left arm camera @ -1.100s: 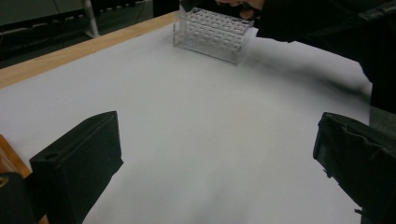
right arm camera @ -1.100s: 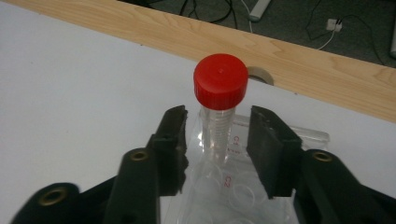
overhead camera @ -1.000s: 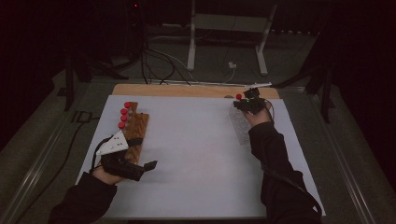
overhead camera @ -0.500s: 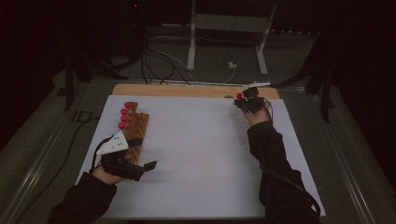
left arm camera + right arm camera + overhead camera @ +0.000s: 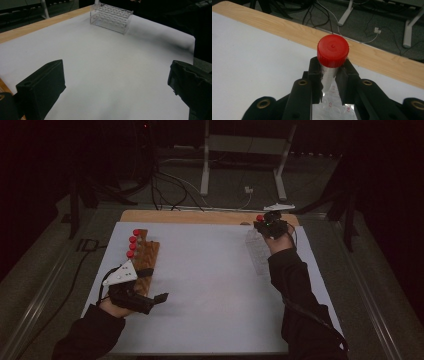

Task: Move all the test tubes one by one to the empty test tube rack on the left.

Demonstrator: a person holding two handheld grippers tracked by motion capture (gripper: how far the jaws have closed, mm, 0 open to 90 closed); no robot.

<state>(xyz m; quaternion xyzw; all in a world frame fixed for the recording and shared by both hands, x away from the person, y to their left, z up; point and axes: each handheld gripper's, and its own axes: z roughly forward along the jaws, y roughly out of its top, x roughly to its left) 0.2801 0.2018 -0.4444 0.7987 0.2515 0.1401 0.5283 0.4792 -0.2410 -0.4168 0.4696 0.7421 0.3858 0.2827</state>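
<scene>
A clear tube with a red cap point(image 5: 332, 51) stands upright between the jaws of my right gripper point(image 5: 329, 75), which is shut on it just below the cap. In the high view that gripper point(image 5: 264, 223) is at the far right of the mat, above the far end of a clear plastic rack point(image 5: 259, 251). The rack point(image 5: 332, 107) lies right under the tube's tip. My left gripper point(image 5: 154, 285) rests near the front left, open with nothing between its jaws, beside a wooden rack point(image 5: 146, 262) that holds several red-capped tubes point(image 5: 133, 242).
A white mat point(image 5: 210, 285) covers most of the wooden table point(image 5: 200, 216). In the left gripper view the clear rack point(image 5: 111, 17) stands far across the mat. Cables and a stand's legs lie on the floor beyond the table's far edge.
My right hand has risen slightly with the red-capped tube. The left hand and its gripper have stayed where they were.
</scene>
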